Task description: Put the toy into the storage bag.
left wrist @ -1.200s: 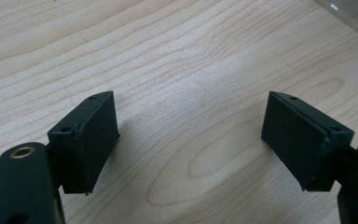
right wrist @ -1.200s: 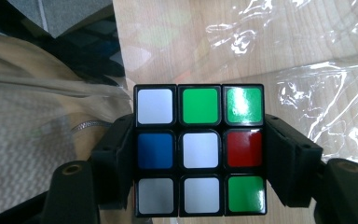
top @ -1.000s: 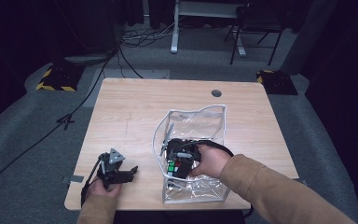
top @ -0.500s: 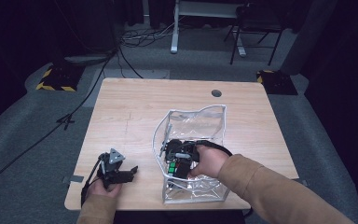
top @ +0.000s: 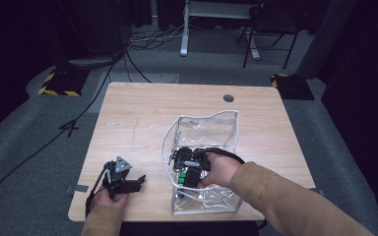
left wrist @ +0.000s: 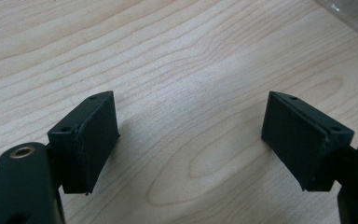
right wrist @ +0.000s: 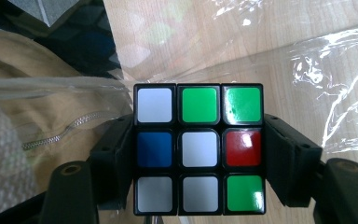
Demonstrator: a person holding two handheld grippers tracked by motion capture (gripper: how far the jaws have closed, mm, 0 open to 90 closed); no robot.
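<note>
At the near edge, around seven o'clock on the table (top: 128, 113), the person's left hand (top: 109, 197) is holding the left gripper (top: 137, 181) low over bare wood, its jaws spread wide with nothing between them. Just past it, toward five o'clock, the right hand (top: 220, 170) is reaching into a clear bag (top: 206, 125) standing open on the table. Inside the bag, the right gripper (right wrist: 198, 161) is clamping a cube (right wrist: 199, 148) by its two sides; the facing side is showing white, green, blue and red squares. A zipper (right wrist: 60, 132) is running along the bag's edge. At the far edge, near one o'clock, a round hole (top: 229, 98) is showing in the tabletop.
</note>
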